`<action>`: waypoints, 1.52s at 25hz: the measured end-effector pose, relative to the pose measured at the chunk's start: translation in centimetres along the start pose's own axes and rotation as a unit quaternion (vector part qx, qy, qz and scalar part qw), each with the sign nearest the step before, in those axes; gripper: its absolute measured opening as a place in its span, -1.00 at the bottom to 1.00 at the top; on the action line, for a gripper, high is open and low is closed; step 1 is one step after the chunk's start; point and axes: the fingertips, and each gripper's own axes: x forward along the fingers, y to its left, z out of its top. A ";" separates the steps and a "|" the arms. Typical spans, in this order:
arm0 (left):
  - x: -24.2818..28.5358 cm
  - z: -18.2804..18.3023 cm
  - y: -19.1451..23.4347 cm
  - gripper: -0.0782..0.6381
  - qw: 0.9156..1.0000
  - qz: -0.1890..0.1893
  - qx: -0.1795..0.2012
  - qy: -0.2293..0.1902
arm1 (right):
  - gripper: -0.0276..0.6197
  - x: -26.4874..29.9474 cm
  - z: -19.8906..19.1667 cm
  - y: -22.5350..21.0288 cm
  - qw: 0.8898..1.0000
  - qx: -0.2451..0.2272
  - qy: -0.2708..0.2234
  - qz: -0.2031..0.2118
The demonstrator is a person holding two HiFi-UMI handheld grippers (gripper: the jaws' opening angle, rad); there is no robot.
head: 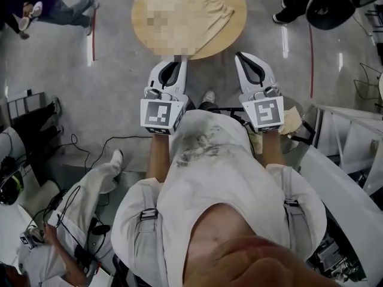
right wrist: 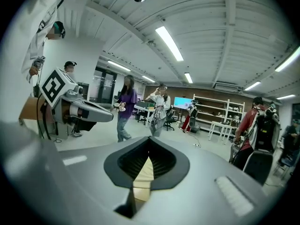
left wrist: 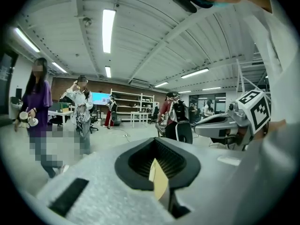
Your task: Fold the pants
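Beige pants lie spread on a round wooden table at the top of the head view, partly under a mosaic patch. Both grippers are held side by side above the floor, short of the table's near edge. My left gripper is shut with nothing in it, and its own view shows the jaws together with only a thin tan sliver between them. My right gripper is likewise shut and empty, its jaws pressed together. Neither touches the pants.
A person in purple stands at the far left of the table, and another in light clothes is at the lower left. Cables run over the floor. A dark chair and white equipment stand at the right.
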 end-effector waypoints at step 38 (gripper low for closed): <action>10.3 -5.5 13.4 -0.76 0.998 -0.025 -0.038 0.036 | -0.89 20.2 -3.8 -2.9 0.988 -0.074 0.091 0.102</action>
